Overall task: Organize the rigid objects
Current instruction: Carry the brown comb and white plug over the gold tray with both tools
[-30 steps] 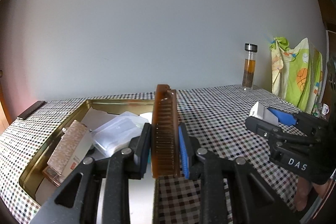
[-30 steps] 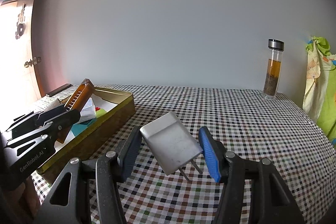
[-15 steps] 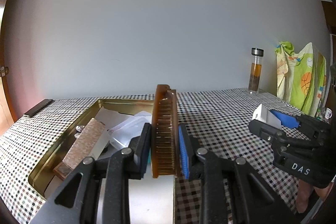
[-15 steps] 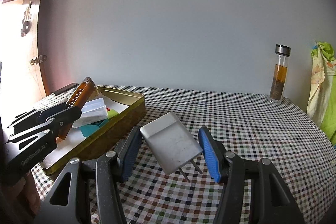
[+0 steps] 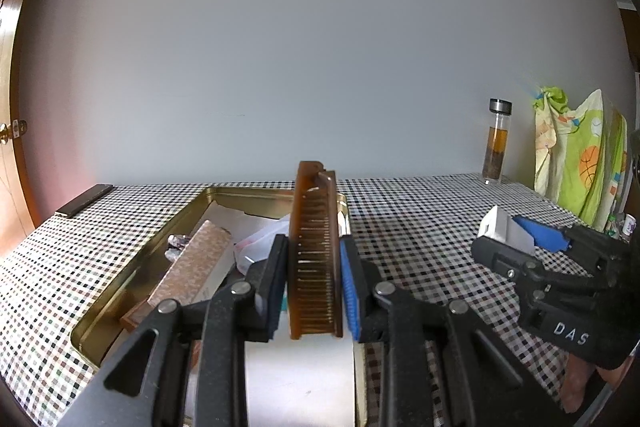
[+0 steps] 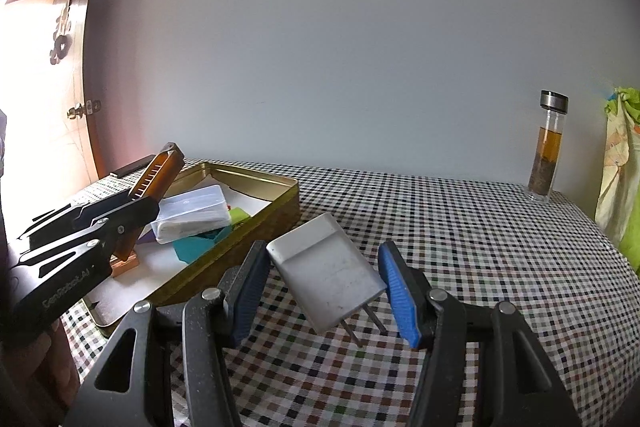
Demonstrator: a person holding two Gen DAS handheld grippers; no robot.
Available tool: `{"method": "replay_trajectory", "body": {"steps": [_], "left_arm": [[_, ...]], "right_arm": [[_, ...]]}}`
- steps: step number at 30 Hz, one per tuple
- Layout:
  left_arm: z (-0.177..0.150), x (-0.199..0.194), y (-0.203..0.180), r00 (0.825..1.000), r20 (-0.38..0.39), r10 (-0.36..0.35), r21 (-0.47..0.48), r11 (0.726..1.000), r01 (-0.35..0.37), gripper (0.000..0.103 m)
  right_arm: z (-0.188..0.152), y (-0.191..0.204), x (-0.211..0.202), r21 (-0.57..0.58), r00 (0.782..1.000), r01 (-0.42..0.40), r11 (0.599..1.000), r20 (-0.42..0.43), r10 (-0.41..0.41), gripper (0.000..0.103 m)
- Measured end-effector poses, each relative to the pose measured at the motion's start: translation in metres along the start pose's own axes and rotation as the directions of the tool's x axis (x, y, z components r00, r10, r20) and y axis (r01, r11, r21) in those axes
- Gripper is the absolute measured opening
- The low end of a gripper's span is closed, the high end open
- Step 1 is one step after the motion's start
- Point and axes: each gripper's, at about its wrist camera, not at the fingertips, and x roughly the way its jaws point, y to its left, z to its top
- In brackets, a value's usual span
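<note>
Pinching comb (image 5: 316,259) in left gripper (image 5: 313,291), above tin (image 5: 132,279) just below. Gripping charger (image 6: 326,273) in right gripper (image 6: 324,291), over table (image 6: 460,251), beside tin.

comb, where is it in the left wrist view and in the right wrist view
Left wrist: comb at centre, upright between the left hand-held gripper fingers, over the tin.
Right wrist: comb at far left, tilted, over the tin.
Shared landmark: the bottle by the wall.
</note>
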Motion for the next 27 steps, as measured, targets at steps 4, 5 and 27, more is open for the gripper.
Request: {"method": "replay_trajectory", "body": {"steps": [4, 5, 27], "left_arm": [[0.0, -0.001, 0.003, 1.0, 0.002, 0.004, -0.008, 1.0, -0.004, 0.024], [0.0, -0.002, 0.004, 1.0, 0.001, 0.005, -0.01, 1.0, -0.005, 0.024], [-0.001, -0.013, 0.047, 0.998, -0.012, 0.068, -0.047, 0.997, -0.068, 0.024]], "right_arm": [[0.001, 0.008, 0.001, -0.013, 1.0, -0.012, 1.0, -0.001, 0.012, 0.059], [0.001, 0.01, 0.001, -0.015, 1.0, -0.016, 1.0, -0.002, 0.016, 0.059], [0.006, 0.037, 0.013, -0.056, 0.997, -0.078, 0.995, -0.014, 0.077, 0.059]]}}
